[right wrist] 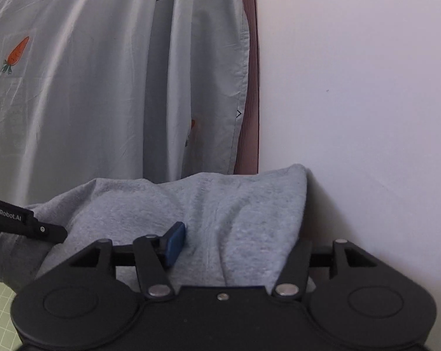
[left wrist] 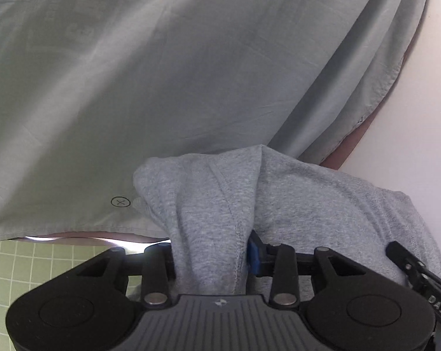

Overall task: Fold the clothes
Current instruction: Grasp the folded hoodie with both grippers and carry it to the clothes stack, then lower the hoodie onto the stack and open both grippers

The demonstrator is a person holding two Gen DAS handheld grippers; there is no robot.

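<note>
Left wrist view: the left gripper [left wrist: 210, 251] clamps a bunched fold of the grey knit garment [left wrist: 308, 181], fabric packed between its blue pads [left wrist: 253, 253]. Beyond hangs a pale green-grey sheet [left wrist: 161, 73] over a pink edge, with a white wall [left wrist: 419, 102] to the right and a green grid mat [left wrist: 30, 266] below. Right wrist view: the right gripper [right wrist: 235, 242] has its jaws parted, the garment [right wrist: 220, 204] draped loosely across them; one pad [right wrist: 176, 241] lies bare. A carrot-print sheet [right wrist: 74, 87] hangs beside the wall [right wrist: 366, 87].
</note>
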